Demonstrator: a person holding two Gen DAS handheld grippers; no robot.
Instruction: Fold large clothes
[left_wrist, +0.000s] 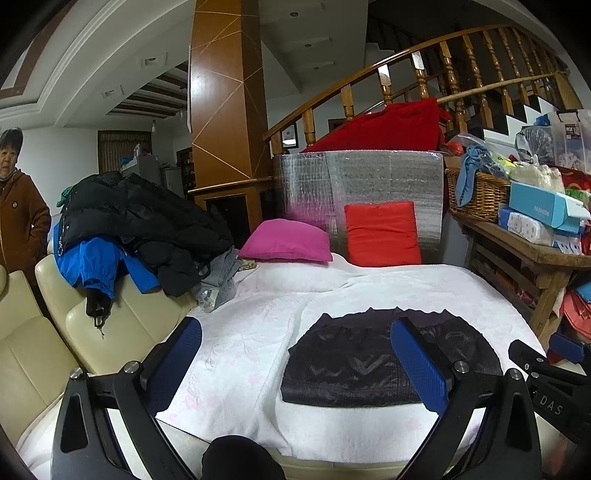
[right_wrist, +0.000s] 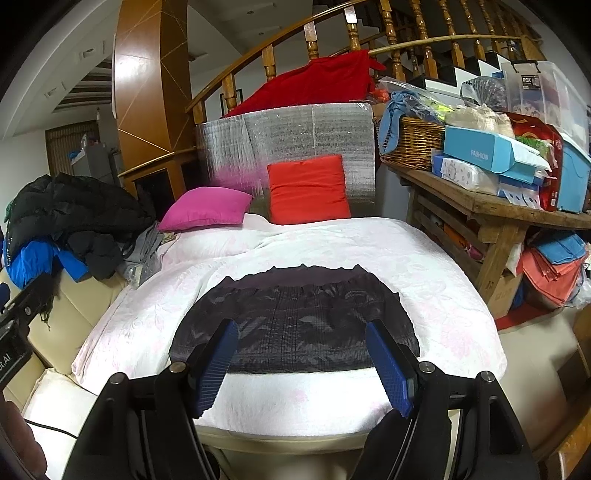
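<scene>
A dark patterned garment (left_wrist: 354, 362) lies folded into a flat rectangle on the white blanket (left_wrist: 258, 332); it also shows in the right wrist view (right_wrist: 295, 328). My left gripper (left_wrist: 299, 354) is open and empty, held above the blanket at the garment's left side. My right gripper (right_wrist: 303, 350) is open and empty, held above the garment's near edge. The right gripper also shows at the right edge of the left wrist view (left_wrist: 546, 362). A pile of unfolded dark and blue coats (left_wrist: 122, 229) lies on the cream sofa at left; it also shows in the right wrist view (right_wrist: 66, 225).
A pink cushion (left_wrist: 288, 242) and a red cushion (left_wrist: 382, 234) lean against a silver foil panel (left_wrist: 369, 184). A wooden table (right_wrist: 491, 214) with a basket and boxes stands at right. A person in a brown coat (left_wrist: 18, 210) stands at far left. A cream sofa (left_wrist: 55, 332) adjoins the blanket.
</scene>
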